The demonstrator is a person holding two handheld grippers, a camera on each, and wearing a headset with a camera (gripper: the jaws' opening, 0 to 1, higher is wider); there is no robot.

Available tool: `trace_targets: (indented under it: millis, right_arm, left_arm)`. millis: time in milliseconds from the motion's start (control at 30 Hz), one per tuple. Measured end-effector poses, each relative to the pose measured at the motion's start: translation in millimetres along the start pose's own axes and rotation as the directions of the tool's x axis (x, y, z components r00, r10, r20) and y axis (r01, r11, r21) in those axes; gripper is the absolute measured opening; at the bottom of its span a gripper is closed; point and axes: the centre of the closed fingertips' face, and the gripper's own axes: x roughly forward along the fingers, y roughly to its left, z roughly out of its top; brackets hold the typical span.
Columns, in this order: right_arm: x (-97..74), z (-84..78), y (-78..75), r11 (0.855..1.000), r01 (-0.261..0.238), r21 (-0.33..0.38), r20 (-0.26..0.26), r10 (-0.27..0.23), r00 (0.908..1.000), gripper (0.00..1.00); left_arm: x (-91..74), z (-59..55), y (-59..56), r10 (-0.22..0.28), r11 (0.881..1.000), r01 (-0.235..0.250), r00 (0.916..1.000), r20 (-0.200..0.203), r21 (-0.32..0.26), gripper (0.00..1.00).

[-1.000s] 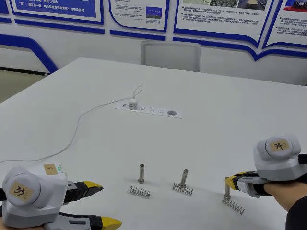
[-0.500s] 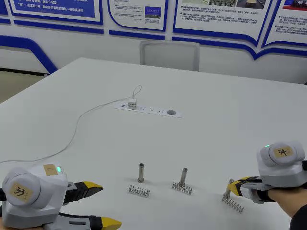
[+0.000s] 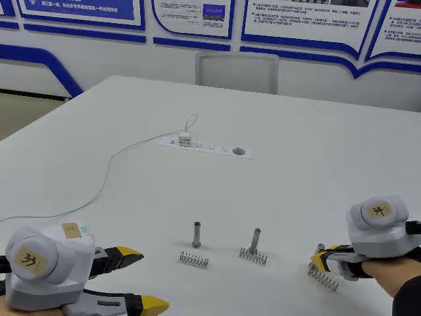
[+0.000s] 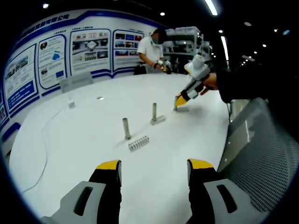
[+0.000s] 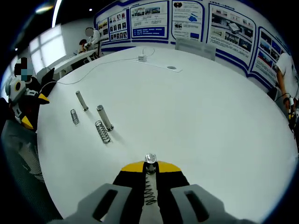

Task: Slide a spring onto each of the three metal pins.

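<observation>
Three metal pins stand upright near the table's front: the left pin (image 3: 197, 234), the middle pin (image 3: 254, 239) and the right pin (image 3: 320, 249). A spring lies flat in front of each: the left spring (image 3: 194, 260), the middle spring (image 3: 253, 257) and the right spring (image 3: 322, 278). My right gripper (image 3: 320, 260) sits low at the right pin (image 5: 150, 158). Its jaws are drawn together to a narrow slit, and the right spring (image 5: 149, 189) shows through that slit on the table. My left gripper (image 3: 140, 279) hovers open at the front left, well short of the left pin (image 4: 126, 128), with nothing between its fingers.
A white plug block (image 3: 184, 139) with a thin cable (image 3: 105, 181) sits mid-table beside a flush socket panel (image 3: 217, 150). A grey chair (image 3: 237, 71) stands behind the far edge. A person (image 4: 152, 46) works at the back. A mesh panel (image 4: 261, 154) lies off the table's near edge.
My right gripper has sunk lower and come nearer, from level with the right pin's top to its base by the spring. The left gripper has hardly moved. The camera has shifted slightly.
</observation>
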Motion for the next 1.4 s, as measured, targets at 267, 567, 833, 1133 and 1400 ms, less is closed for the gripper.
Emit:
trace_targets:
  millis: [267, 567, 833, 1133, 1400]
  right_arm:
    - [6.0, 5.9, -1.1, 1.000, -0.001, 0.007, 0.015, 0.001, 0.9999, 0.09]
    - [-1.8, 1.9, -0.5, 1.000, 0.000, -0.005, 0.009, 0.000, 1.0000, 0.13]
    - [-16.3, -4.7, -1.6, 0.999, -0.003, -0.040, 0.006, 0.003, 1.0000, 0.15]
    - [-29.7, -24.1, 4.2, 0.986, -0.071, -0.153, -0.050, 0.064, 0.9967, 0.18]
    - [-24.1, -43.2, 7.5, 0.976, -0.113, -0.187, -0.115, 0.092, 0.9891, 0.18]
  left_arm:
    - [0.1, 0.1, -1.1, 0.000, 1.000, 0.000, 1.0000, -0.003, 0.001, 0.58]
    - [1.0, 1.6, -1.5, -0.004, 1.000, 0.004, 1.0000, 0.005, 0.001, 0.58]
    - [1.3, 2.5, -1.6, -0.009, 1.000, 0.009, 0.9999, 0.010, 0.006, 0.58]
    - [1.3, 2.6, -0.4, -0.012, 1.000, 0.012, 0.9998, 0.015, 0.004, 0.58]
    - [0.9, 2.1, -0.5, -0.014, 1.000, 0.014, 0.9998, 0.012, 0.004, 0.58]
